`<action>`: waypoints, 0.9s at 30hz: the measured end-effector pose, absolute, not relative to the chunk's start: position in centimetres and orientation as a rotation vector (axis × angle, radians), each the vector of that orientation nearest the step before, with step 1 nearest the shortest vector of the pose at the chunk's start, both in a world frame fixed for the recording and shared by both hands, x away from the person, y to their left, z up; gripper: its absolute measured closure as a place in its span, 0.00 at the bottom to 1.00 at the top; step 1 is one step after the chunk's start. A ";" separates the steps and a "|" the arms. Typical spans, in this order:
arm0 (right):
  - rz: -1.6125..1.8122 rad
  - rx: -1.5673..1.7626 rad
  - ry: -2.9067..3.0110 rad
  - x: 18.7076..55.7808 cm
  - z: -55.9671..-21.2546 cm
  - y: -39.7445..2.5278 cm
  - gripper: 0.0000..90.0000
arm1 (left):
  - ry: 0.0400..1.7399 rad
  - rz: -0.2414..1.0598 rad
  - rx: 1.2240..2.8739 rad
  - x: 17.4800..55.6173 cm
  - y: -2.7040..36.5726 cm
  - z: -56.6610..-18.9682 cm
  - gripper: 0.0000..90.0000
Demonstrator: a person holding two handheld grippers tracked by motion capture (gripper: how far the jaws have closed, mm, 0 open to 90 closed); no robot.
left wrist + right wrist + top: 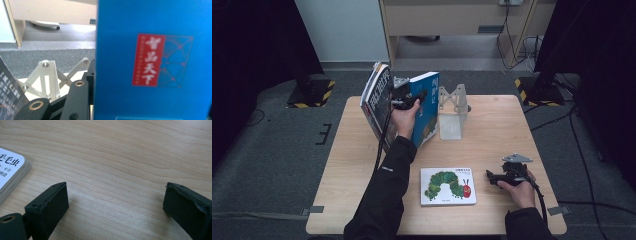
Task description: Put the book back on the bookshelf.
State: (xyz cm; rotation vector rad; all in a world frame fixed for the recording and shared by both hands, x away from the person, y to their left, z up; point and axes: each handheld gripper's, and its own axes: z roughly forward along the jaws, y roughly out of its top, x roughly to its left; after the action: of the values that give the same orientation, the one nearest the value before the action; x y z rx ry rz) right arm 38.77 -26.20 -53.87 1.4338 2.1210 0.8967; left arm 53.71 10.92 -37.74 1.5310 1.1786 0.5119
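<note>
Wooden table (pixel 362 165), largest thing in the high view, carries everything. Next down: two upright books at the back left, a blue book (pixel 426 107) and a dark-covered book (pixel 377 97) leaning beside it, both tilted, next to a clear acrylic bookend (pixel 451 112). Likely being stood up against the bookend, hence the lean and the hold. Flat picture book with a green caterpillar (pixel 448 186) lies near the front, apart from the stack, probably waiting its turn.

Left gripper (pixel 408 100) is up at the blue book's top edge; jaws look clamped on the blue book. Right gripper (pixel 490 175) rests low on the table just right of the caterpillar book, jaws spread wide with nothing between.

Left gripper view adds detail: red label with white characters on the blue cover (pixel 152 60), the bookend's bolted struts (pixel 47 75), and a sliver of the dark book (pixel 10 92). Right gripper view gives the caterpillar book's rounded corner and page edges (pixel 11 170) and bare wood grain between the pads (pixel 50 205).
</note>
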 end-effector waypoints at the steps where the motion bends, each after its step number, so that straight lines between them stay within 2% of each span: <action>1: 0.897 1.434 2.120 38.8 -53.9 -26.2 0.07 | 1.179 0.515 1.531 53.7 10.9 -37.7 0.66; 11: 0.899 1.434 2.115 38.7 -53.9 -26.2 0.07 | 1.160 0.524 1.574 52.5 11.3 -37.6 0.64; 27: 0.898 1.435 2.118 38.7 -53.9 -26.1 0.07 | 1.152 0.580 1.693 48.1 12.8 -37.9 0.66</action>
State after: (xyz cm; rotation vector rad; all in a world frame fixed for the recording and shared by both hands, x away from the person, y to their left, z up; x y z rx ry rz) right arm 38.72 -26.14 -53.88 1.4349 2.1175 0.8978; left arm 48.07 12.85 -37.87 1.6928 1.1523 0.5799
